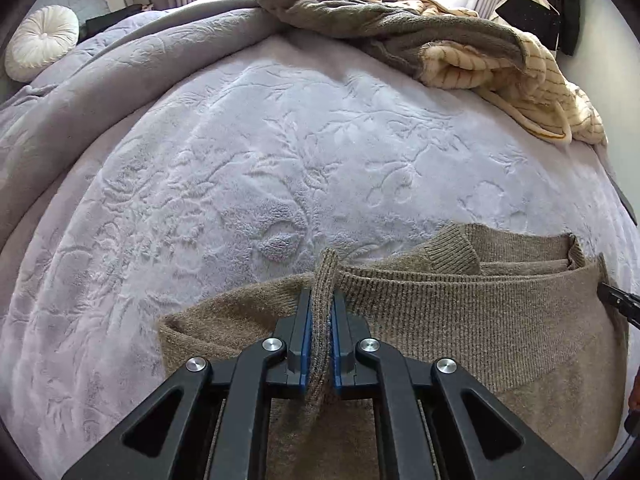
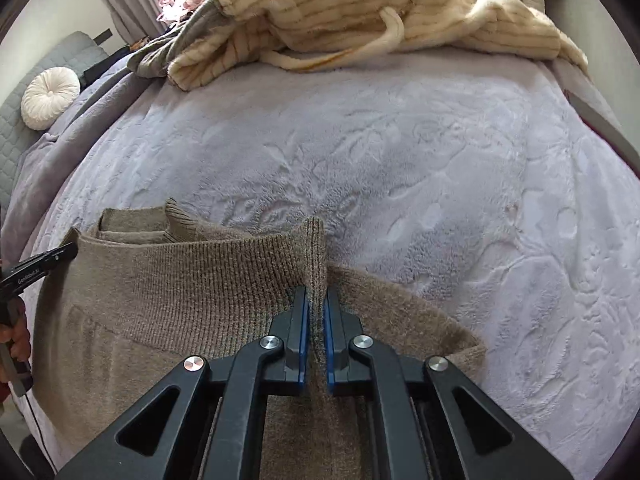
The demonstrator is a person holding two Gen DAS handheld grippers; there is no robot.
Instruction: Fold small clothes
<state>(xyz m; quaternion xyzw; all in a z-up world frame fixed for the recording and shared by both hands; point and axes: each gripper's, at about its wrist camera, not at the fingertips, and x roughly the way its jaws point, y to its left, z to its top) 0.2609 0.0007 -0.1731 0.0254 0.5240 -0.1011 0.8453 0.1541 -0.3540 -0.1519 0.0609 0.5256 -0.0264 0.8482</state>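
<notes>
Both tongs were clamped on the ribbed edge of the brown knit sweater (image 1: 460,320): the left tongs (image 1: 321,320) pinched a bunched ridge of it, the right tongs (image 2: 316,320) a thinner fold. The sweater lay directly beneath and between them on the bed (image 1: 240,160), already partly folded, a cuff (image 1: 452,252) tucked just beyond the left tongs. To fold cleanly, both corners should probably travel together, level, keeping the edge taut. Well ahead of the tongs lay a heap of cream striped clothes (image 2: 340,12); a round white cushion (image 2: 50,98) sat far left.
</notes>
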